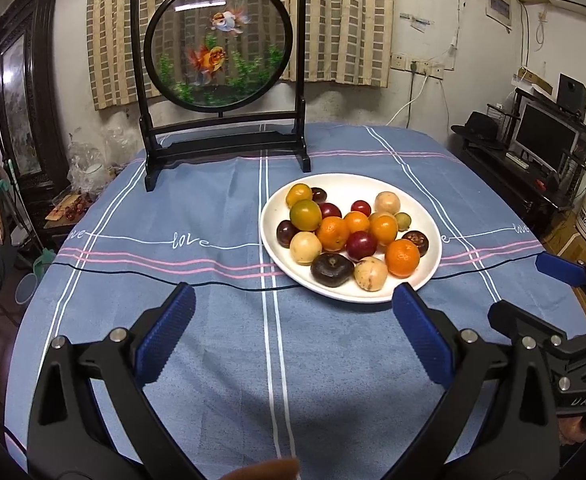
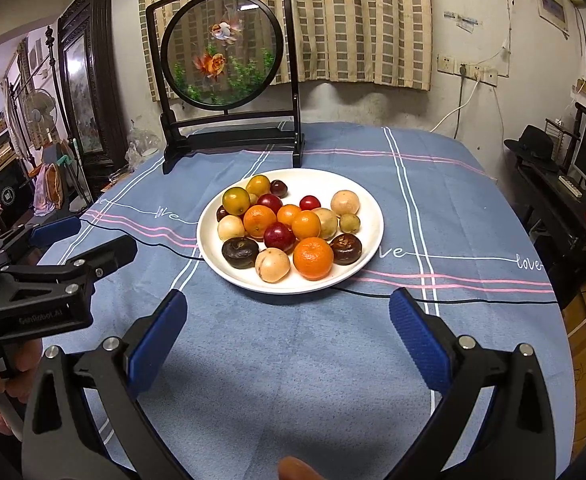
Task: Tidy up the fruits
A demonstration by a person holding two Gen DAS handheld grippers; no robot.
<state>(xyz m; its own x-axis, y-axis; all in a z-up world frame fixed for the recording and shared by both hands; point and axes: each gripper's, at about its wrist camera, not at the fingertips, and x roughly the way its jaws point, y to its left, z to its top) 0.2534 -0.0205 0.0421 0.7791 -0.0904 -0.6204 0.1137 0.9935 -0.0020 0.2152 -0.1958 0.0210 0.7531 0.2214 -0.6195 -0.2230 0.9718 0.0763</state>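
While fingers (image 2: 417, 336) gape, fruit plate (image 2: 367, 240) beyond.

The fruits (image 1: 347, 236) are heaped on the plate (image 1: 425, 212), set mid-bench (image 1: 213, 352); the framed screen (image 1: 223, 68) is stood behind it, both claws held before it.

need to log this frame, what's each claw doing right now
Left claw: open, holding nothing, above the blue tablecloth short of the fruit plate.
Right claw: open, holding nothing, also short of the plate.
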